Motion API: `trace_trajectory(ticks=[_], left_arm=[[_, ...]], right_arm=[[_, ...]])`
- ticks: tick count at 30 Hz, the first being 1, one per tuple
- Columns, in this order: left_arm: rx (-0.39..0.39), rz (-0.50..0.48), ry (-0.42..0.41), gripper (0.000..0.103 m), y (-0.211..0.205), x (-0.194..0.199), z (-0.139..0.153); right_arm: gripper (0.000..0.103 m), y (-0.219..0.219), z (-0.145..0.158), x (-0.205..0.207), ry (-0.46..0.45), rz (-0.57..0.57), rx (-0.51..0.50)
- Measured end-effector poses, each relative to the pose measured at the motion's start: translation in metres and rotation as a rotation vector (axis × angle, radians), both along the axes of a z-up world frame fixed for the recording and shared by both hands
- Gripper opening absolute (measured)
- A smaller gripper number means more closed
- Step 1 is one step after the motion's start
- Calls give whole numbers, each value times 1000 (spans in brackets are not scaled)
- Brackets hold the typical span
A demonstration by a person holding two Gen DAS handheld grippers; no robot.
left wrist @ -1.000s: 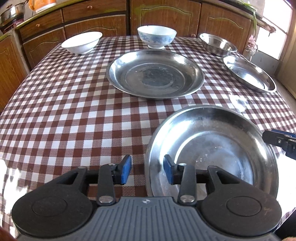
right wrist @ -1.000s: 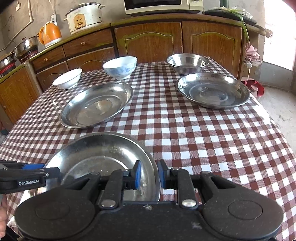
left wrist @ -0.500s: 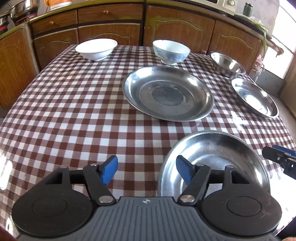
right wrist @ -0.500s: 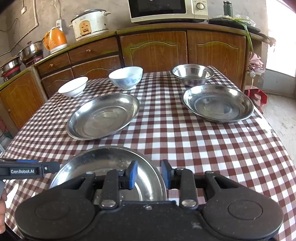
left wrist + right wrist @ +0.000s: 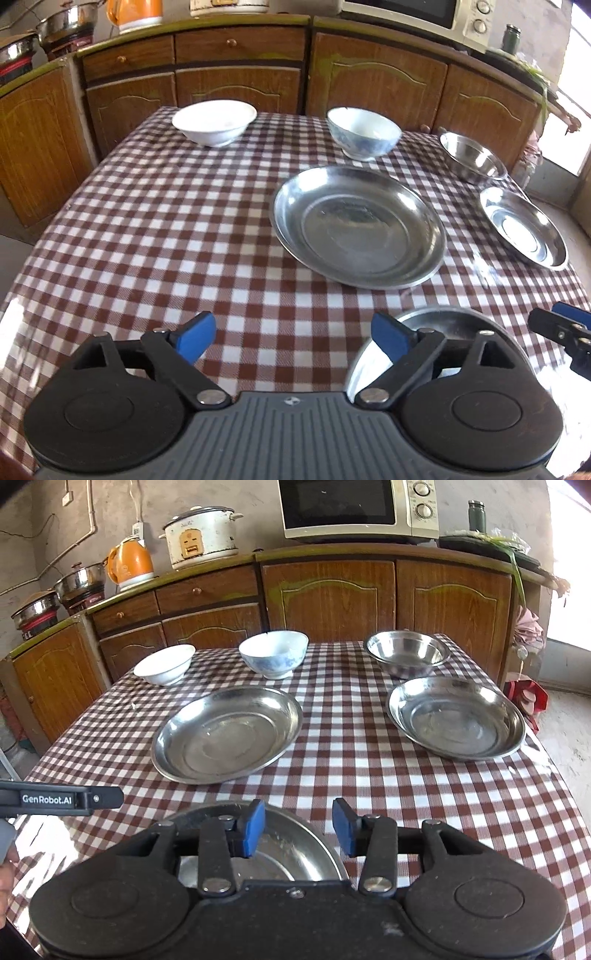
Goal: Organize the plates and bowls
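left gripper (image 5: 291,338): mine, jaws spread wide, have just been opening. Nothing between the pads, only checkered cloth under the gap. Its right finger (image 5: 388,338) sits over the near plate's left rim; can't tell if it touches.
right gripper (image 5: 298,827): mine too, jaws parted about halfway, have just been opening. The near plate's right rim sits under the gap; the pads aren't pressing on it.
near plate (image 5: 291,843): steel, flat on the table at the near edge, mostly hidden behind both gripper bodies. Released by both.
middle plate (image 5: 358,225): large steel plate, mid-table, lying flat, apart from the near plate.
right plate (image 5: 456,716): steel, right side of the table, just in front of the steel bowl.
steel bowl (image 5: 406,653): far right corner of the table, upright, close to the right plate; can't tell if the rims touch.
blue-patterned bowl (image 5: 273,655): far edge, centre, upright, behind the middle plate.
white bowl (image 5: 214,122): far left, upright, well apart from the blue-patterned bowl.
table (image 5: 147,229): brown and white check cloth, glare patches at the near corners.
background: wooden cabinets (image 5: 332,594) behind the table; microwave (image 5: 354,507), rice cooker (image 5: 201,535) and orange kettle (image 5: 131,563) on the counter.
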State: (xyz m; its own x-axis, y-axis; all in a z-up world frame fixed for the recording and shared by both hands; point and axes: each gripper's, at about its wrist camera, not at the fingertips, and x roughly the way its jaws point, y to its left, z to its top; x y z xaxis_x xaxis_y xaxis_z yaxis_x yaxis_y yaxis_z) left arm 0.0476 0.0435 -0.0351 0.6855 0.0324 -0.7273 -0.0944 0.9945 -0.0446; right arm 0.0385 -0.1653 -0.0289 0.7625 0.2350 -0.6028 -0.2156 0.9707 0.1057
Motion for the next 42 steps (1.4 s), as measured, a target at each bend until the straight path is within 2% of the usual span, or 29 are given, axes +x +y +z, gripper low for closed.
trace_trajectory(ticks=[22, 42], left_arm=[[48, 52, -2, 95, 9, 22, 19], [54, 49, 2, 95, 11, 38, 18]], right_arm=[[68, 11, 19, 24, -43, 27, 3], [72, 16, 23, 45, -44, 31, -1]])
